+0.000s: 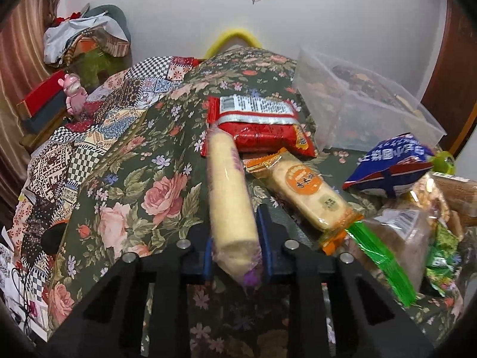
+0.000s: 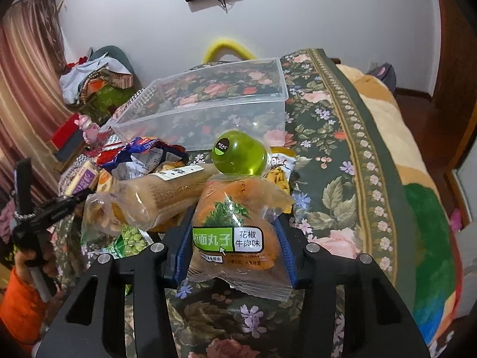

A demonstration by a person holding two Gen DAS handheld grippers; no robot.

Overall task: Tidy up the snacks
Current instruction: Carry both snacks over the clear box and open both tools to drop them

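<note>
both hands are at the pick-up step of sorting the pile into the clear plastic bin point(image 2: 208, 110). the left gripper point(image 1: 235, 238) is clamped on a long pale cracker roll point(image 1: 229, 197), its blue pads squeezing the near end while the far end points toward 12 o'clock, at a red packet point(image 1: 259, 125) lying on the floral cloth point(image 1: 143, 179). just to 3 o'clock of the roll lies an orange-wrapped cracker pack point(image 1: 307, 191), and the bin sits at about 1 o'clock in the left view. the right gripper point(image 2: 235, 247) is closed on an orange snack bag point(image 2: 238, 229) with a green label, both pads pressing its sides; the bin lies at 12 o'clock beyond a green jelly cup point(image 2: 240, 156), and the remaining heap of packets point(image 2: 143, 191) spreads toward 10 o'clock. the likely next move is to lift each item clear of its neighbours, carry it over the bin's near wall and let go inside; the bag is soft and may sag or slip, so a steady hold matters.
</note>
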